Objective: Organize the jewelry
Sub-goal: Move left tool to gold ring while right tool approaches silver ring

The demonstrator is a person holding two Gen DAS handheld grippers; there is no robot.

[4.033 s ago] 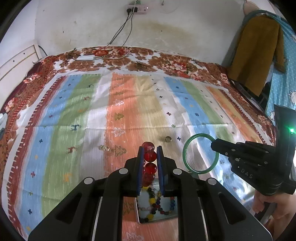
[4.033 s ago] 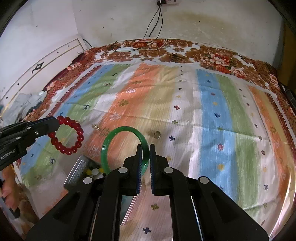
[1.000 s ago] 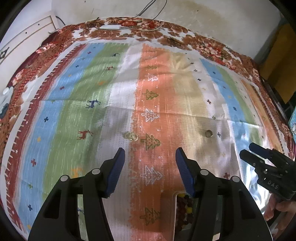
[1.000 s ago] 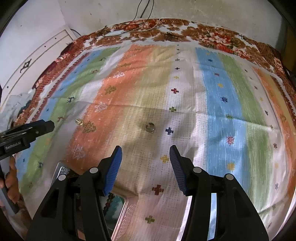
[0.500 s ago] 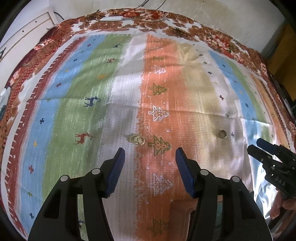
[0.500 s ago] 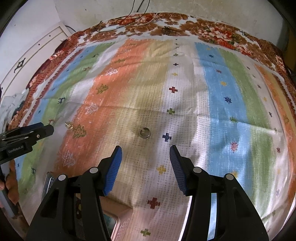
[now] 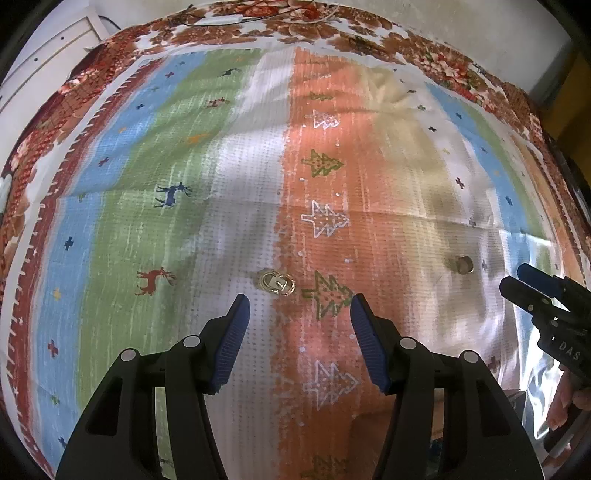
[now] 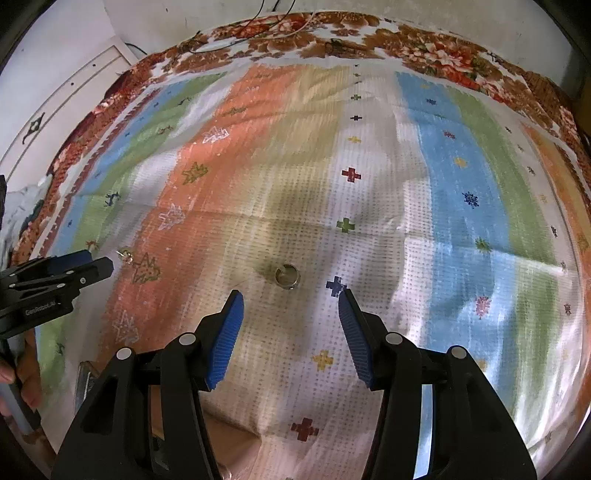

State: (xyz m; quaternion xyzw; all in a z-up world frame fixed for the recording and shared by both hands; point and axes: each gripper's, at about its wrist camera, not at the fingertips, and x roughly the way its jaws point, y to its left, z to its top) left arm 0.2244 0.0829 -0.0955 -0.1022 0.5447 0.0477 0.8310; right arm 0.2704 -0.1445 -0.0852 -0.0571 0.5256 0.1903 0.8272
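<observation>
A pair of small gold earrings (image 7: 276, 283) lies on the striped cloth just ahead of my open, empty left gripper (image 7: 299, 314). They also show in the right wrist view (image 8: 126, 256), beside the left gripper's tips (image 8: 94, 264). A silver ring (image 8: 287, 276) lies just ahead of my open, empty right gripper (image 8: 290, 314). The ring shows in the left wrist view (image 7: 461, 264), close to the right gripper (image 7: 524, 282). The jewelry box is mostly hidden under the grippers; only its metal edge (image 8: 83, 380) shows.
The striped cloth (image 7: 332, 192) covers a bed with a floral border (image 7: 332, 26). Cables (image 8: 258, 26) lie at the far edge by the wall. A white headboard (image 8: 66, 110) stands at the left.
Both grippers, open since releasing the red bead bracelet and green bangle into the box, have moved forward and down. The earrings and the ring now lie just ahead of their tips.
</observation>
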